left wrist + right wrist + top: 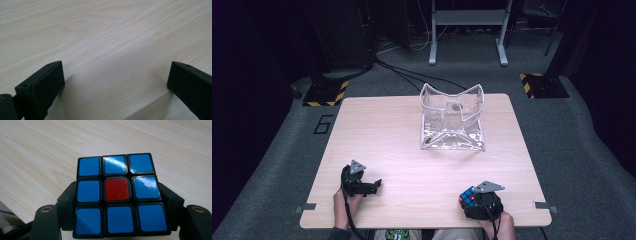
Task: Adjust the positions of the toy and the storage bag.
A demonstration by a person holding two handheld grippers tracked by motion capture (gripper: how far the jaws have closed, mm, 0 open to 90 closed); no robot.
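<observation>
The right gripper (476,200) is sitting at about five o'clock on the counter (382,135), near the front edge, and its jaws are clenching a Rubik's cube (467,196); in the right gripper view the cube (119,195) is filling the space between the two black jaws, one pressing on each side, with a face of eight blue stickers around a red centre turned toward the camera. The left gripper (364,185) is resting at about seven o'clock, and in the left gripper view its jaws are standing wide apart over bare wood grain, grasping nothing. The clear plastic container (452,118) is standing at about twelve o'clock, toward the far side of the counter, its open mouth facing up and its corners flaring outward; it is lying straight ahead and slightly left of the cube, at roughly eleven o'clock from the right gripper, well apart from it. The right gripper is the nearer of the two to the container, and it is already carrying the cube, so the likely move looks like a forward carry and a drop through the open top; a cube has no long axis to align. A "6" (323,123) is marked on the floor at the counter's nine o'clock side; no brand is showing on the cube.
</observation>
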